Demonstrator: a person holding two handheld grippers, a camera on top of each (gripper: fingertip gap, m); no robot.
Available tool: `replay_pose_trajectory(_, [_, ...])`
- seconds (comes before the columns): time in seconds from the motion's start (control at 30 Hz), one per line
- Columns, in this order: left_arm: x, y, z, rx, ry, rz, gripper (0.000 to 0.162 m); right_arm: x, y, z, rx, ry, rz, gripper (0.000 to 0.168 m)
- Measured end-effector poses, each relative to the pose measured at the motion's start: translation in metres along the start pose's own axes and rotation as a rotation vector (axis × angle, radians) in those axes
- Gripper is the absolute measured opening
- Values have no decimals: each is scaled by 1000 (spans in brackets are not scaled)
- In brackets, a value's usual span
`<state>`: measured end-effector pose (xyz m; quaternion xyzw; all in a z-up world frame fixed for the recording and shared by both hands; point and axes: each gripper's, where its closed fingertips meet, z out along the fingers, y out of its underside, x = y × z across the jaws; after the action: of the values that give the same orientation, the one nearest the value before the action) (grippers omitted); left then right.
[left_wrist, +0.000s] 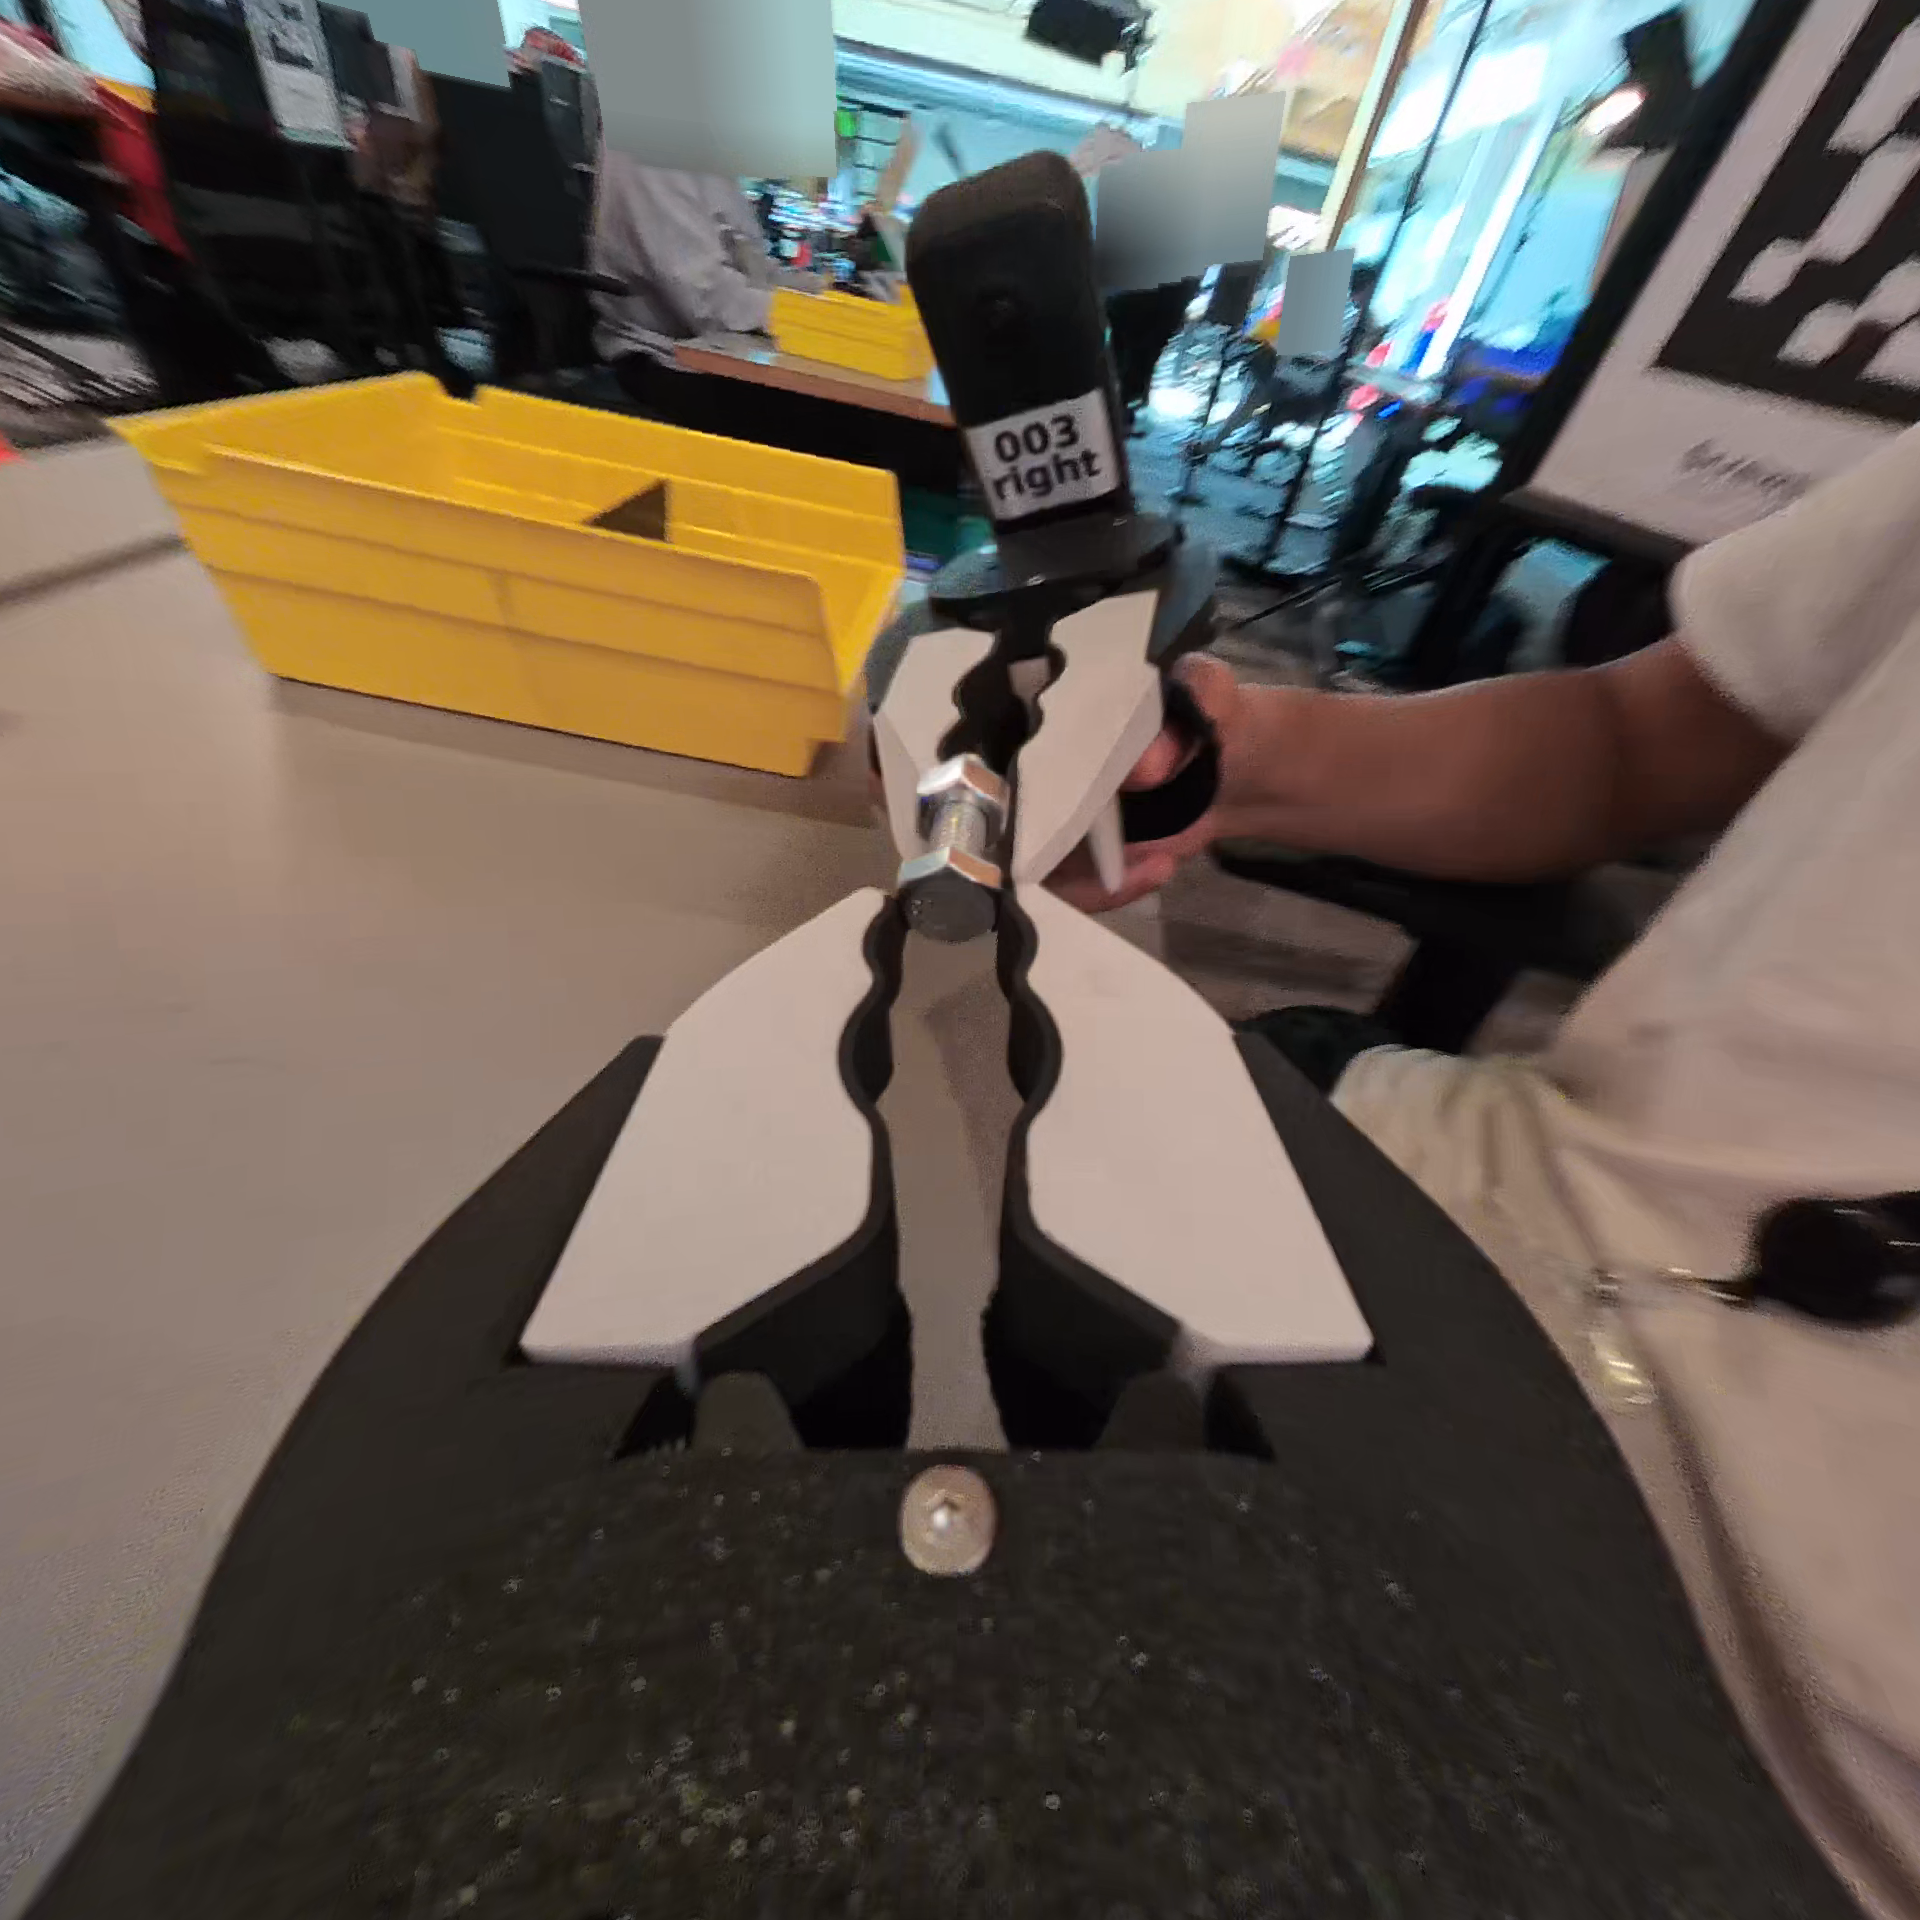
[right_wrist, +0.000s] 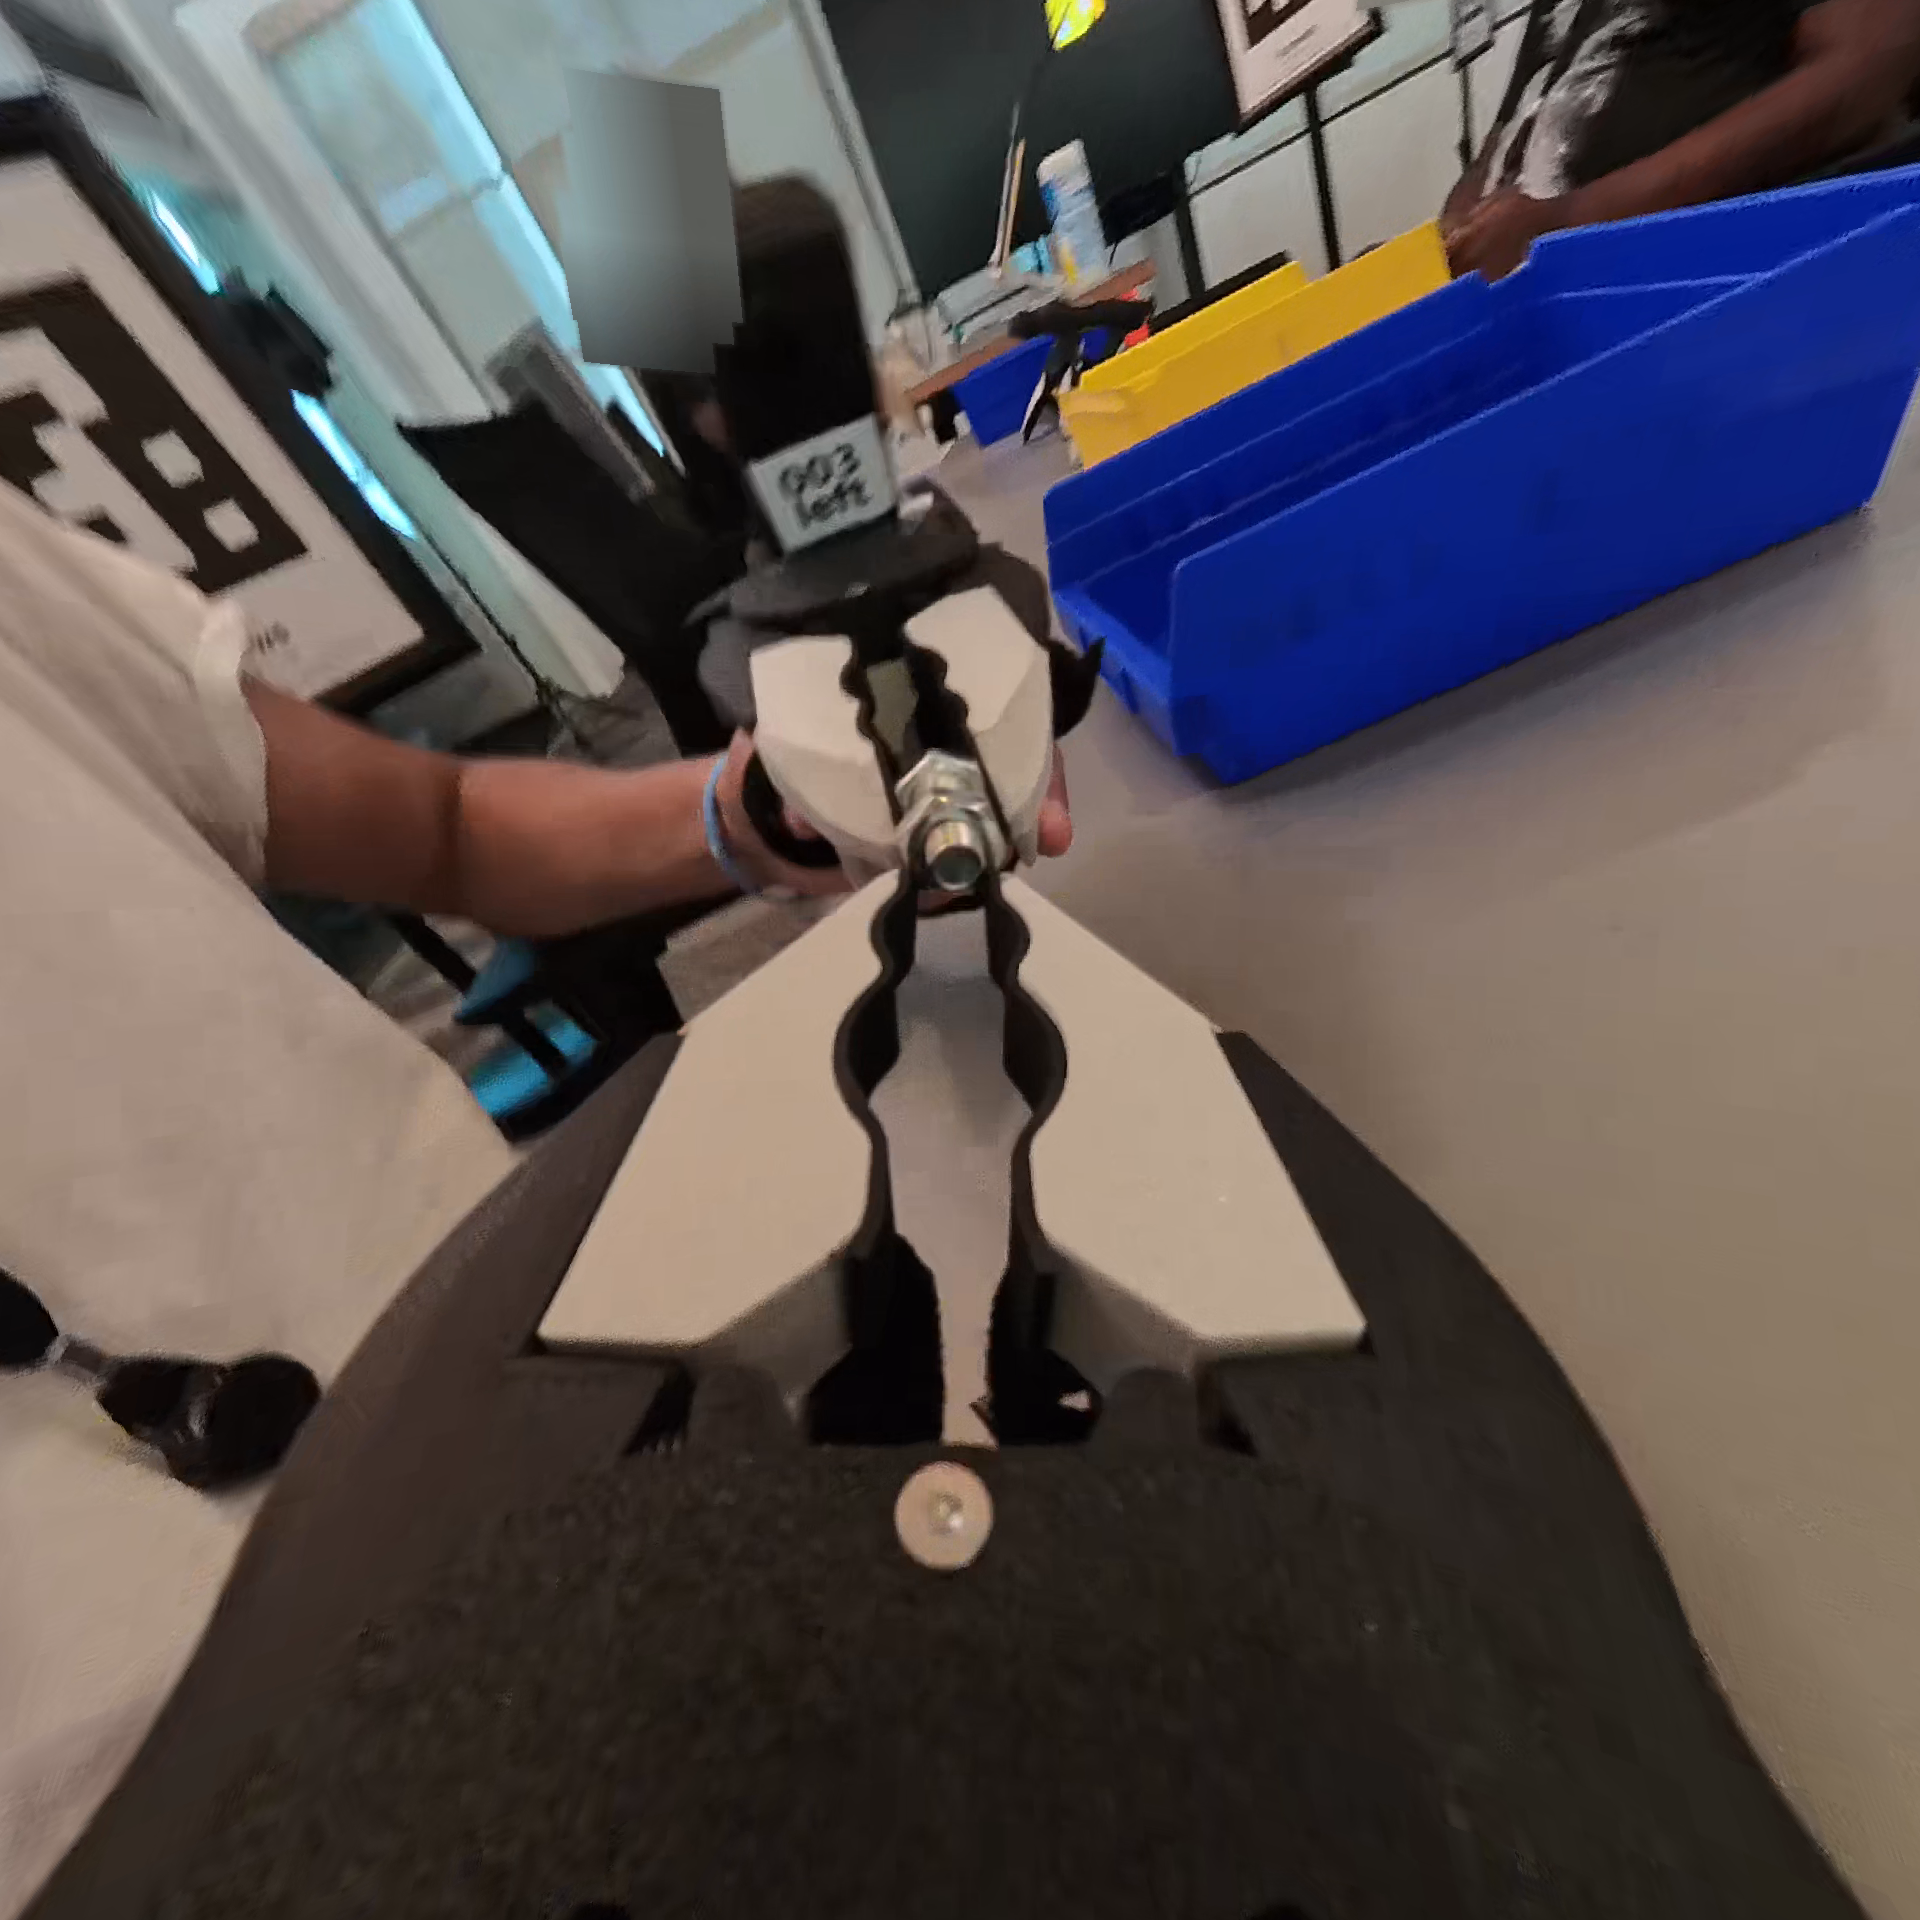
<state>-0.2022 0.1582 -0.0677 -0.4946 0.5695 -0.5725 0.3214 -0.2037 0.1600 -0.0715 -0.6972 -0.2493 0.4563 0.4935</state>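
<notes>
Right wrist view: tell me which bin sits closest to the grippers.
The big blue bin at the picture's right; the yellow bin stands behind it, and a small blue bin lies farther back.

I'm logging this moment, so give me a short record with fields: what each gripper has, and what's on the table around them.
left gripper: shut on the hex head of the bolt
right gripper: shut on the bolt's threaded end
nut: on the bolt's thread, at the right gripper's tips
grippers: facing each other, tip to tip, above the table
yellow bin: behind the left gripper
blue bin: beyond the right gripper
</notes>
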Motion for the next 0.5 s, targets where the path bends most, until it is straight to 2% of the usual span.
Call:
replay_pose_trajectory(0.1, [0,4,0,-18,45,-44,17,1,3,-1,0,-3,-26,13])
replay_pose_trajectory(0.23, [-2,7,-4,-46,24,18,17,-3,6,1,-4,-79,98,40])
replay_pose_trajectory(0.37, [-6,11,-4,-79,-13,68,17,-1,-6,-5,75,-161,289,36])
replay_pose_trajectory(0.5, [-10,17,-2,-134,-79,185,17,6,-1,-4,65,-191,438,31])
